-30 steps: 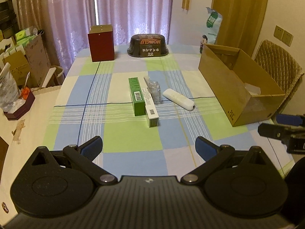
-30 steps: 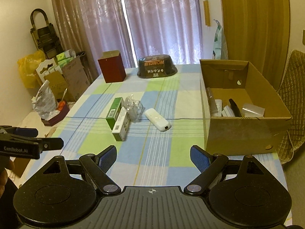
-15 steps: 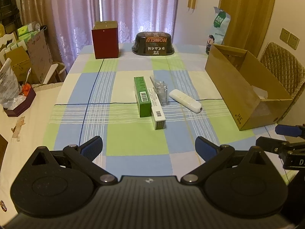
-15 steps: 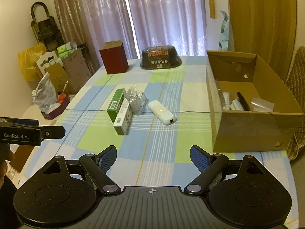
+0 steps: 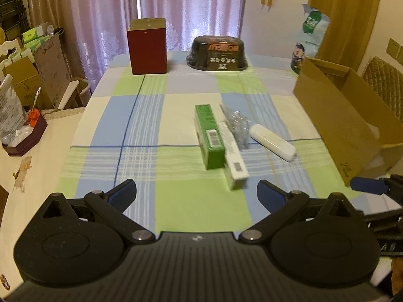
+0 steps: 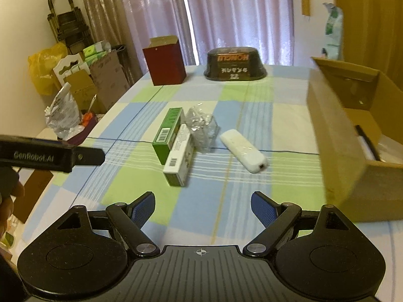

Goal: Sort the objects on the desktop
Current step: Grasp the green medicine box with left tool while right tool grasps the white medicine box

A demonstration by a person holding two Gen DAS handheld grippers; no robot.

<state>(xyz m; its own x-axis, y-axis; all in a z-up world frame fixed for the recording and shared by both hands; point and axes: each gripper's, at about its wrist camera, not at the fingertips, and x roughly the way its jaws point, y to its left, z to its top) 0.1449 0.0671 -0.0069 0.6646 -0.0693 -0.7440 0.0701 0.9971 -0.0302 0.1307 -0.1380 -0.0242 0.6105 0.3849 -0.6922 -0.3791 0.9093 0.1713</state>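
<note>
I have my left gripper hovering over the near part of the checked tablecloth, its blue-padded fingers spread wide with nothing between them. Off the table's left edge I see a dark tray with a crinkled bag, and cardboard boxes stacked behind it. At the far left of the table stands a dark red box, upright, and to its right, also at the far end, a black tub turned upside down with its label inverted. In the middle of the table sits the cluster left to sort: a green carton lying lengthwise, a white-and-green carton touching its right side and reaching nearer to me, a crumpled clear plastic package just right of those, and a white remote-like device lying at an angle just beside the plastic. My right gripper is likewise spread wide and empty, held above the near part of the cloth, with the cluster ahead of it. On the right edge of the table stands the open cardboard box; from the right wrist view I can make out a few items inside it, a dark stick and something pale, though I cannot tell what they are.
</note>
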